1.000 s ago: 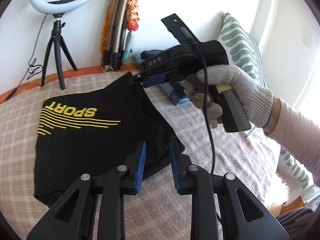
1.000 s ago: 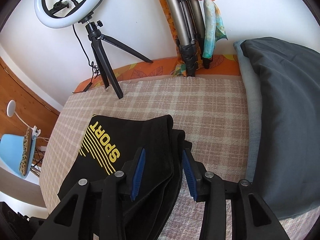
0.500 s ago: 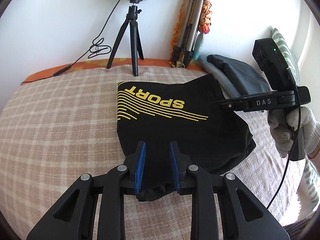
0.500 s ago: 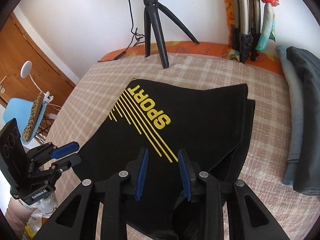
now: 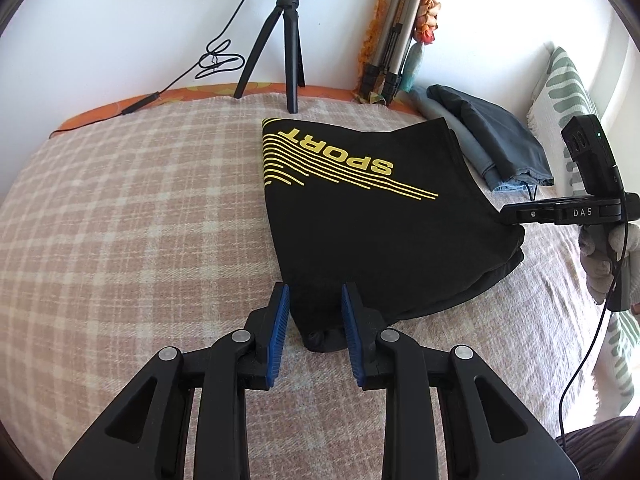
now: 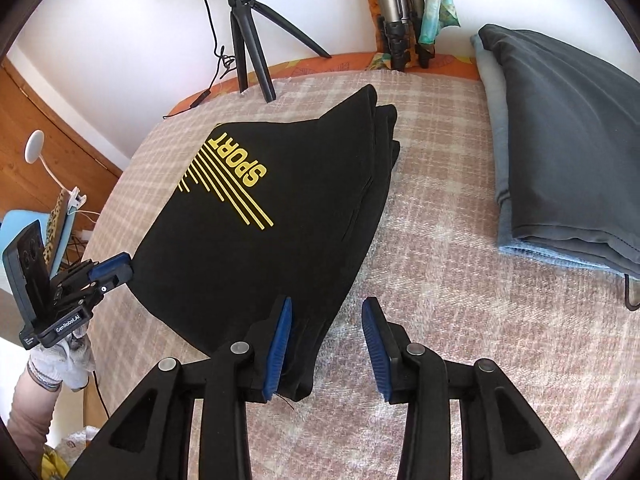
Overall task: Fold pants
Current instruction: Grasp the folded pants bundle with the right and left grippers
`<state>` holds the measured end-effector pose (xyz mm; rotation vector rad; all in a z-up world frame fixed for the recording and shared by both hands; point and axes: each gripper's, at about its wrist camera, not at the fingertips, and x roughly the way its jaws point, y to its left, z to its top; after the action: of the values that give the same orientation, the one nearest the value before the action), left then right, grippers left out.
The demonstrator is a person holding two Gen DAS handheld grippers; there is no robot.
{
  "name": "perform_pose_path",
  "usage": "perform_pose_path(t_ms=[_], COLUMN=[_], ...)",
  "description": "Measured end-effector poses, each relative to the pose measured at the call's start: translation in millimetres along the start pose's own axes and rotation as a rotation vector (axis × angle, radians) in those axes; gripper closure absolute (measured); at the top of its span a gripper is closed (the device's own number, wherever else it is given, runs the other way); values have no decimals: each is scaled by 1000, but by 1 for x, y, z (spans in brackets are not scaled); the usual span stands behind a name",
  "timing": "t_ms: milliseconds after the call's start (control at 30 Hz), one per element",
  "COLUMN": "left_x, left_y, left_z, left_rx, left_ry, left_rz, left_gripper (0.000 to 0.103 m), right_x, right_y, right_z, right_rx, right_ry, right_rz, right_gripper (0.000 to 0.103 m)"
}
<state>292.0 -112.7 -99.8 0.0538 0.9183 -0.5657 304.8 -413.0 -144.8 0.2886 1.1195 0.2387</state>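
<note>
Black pants (image 5: 360, 220) with a yellow SPORT print lie folded on the checked blanket (image 5: 120, 240); they also show in the right wrist view (image 6: 260, 240). My left gripper (image 5: 314, 316) is open, its jaws astride the near corner of the pants. My right gripper (image 6: 326, 332) is open at the pants' other near corner, the cloth edge against its left pad (image 6: 280, 340). Each gripper shows in the other's view: the right one (image 5: 516, 216) at the pants' right edge, the left one (image 6: 116, 268) at the left edge.
A folded grey and blue stack (image 6: 560, 160) lies right of the pants. A ring-light tripod (image 5: 288, 40) and a folded metal tripod (image 5: 392, 48) stand at the wall. A green-patterned pillow (image 5: 560, 92) is at the far right. A blue chair (image 6: 24, 232) stands beside the bed.
Both grippers swung round to the near corners of the folded pants. The right gripper's jaws have spread wider, and it has shifted right.
</note>
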Motion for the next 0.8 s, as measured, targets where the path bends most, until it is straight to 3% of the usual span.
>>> perform_pose_path(t_ms=[33, 133, 167, 233, 300, 367, 500, 600, 800], left_x=[-4, -11, -11, -9, -2, 10, 40, 62, 91], left_y=[3, 14, 17, 21, 26, 35, 54, 62, 60], left_z=[3, 17, 24, 37, 51, 65, 83, 87, 90], left_rx=[-4, -29, -39, -53, -74, -140, -281, -337, -319], left_ry=[-7, -21, -20, -17, -6, 29, 84, 111, 134], left_rz=[7, 20, 12, -12, -41, -114, -193, -213, -209], left_gripper=[67, 64, 56, 48, 48, 42, 41, 41, 41], right_x=[-3, -8, -7, -4, 3, 12, 30, 42, 51], right_y=[-1, -6, -7, -14, -20, -27, -38, -44, -49], right_z=[2, 10, 13, 19, 26, 32, 40, 45, 54], right_rx=[6, 29, 37, 63, 100, 133, 168, 185, 207], right_ry=[-15, -58, -69, -80, -78, -66, -40, -33, -54], right_rz=[5, -5, -3, 20, 42, 63, 101, 119, 188], right_gripper=[57, 34, 32, 31, 31, 31, 31, 31, 29])
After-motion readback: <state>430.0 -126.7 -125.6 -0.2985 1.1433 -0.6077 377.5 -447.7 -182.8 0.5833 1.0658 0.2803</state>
